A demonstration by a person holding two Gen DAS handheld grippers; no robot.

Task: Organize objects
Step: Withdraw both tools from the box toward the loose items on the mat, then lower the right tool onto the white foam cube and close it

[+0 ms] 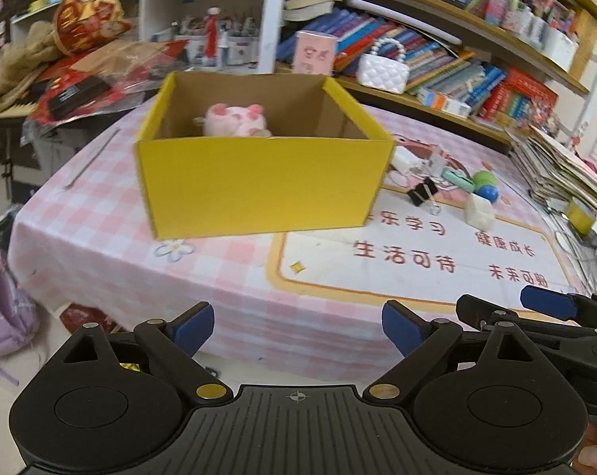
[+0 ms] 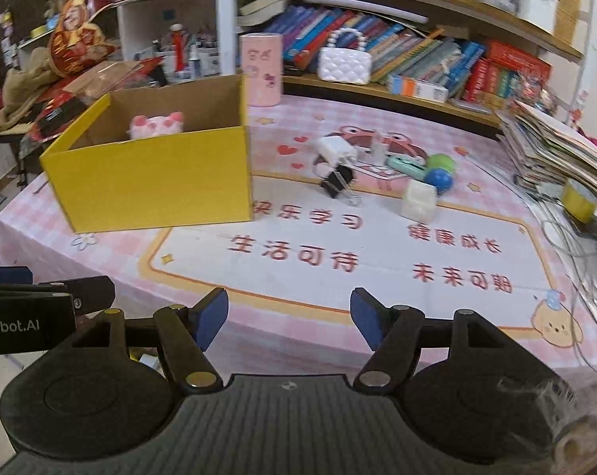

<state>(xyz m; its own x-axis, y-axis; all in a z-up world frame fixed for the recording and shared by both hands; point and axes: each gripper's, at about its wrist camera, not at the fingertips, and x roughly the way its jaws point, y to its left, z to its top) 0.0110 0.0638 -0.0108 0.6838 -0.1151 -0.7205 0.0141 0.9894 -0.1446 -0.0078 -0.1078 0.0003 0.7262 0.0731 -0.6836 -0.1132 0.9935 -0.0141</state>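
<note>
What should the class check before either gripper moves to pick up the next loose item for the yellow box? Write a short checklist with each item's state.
1. Left gripper open and holding nothing: ok.
2. Right gripper open and holding nothing: ok.
3. Box upright, top open: ok.
4. Room left in the box: ok; only a pink plush shows inside.
5. Loose items within view: ok; clip, charger, white cube, blue ball and green ball lie right of the box.
6. Items free to lift singly: cannot tell; they lie close together.
</note>
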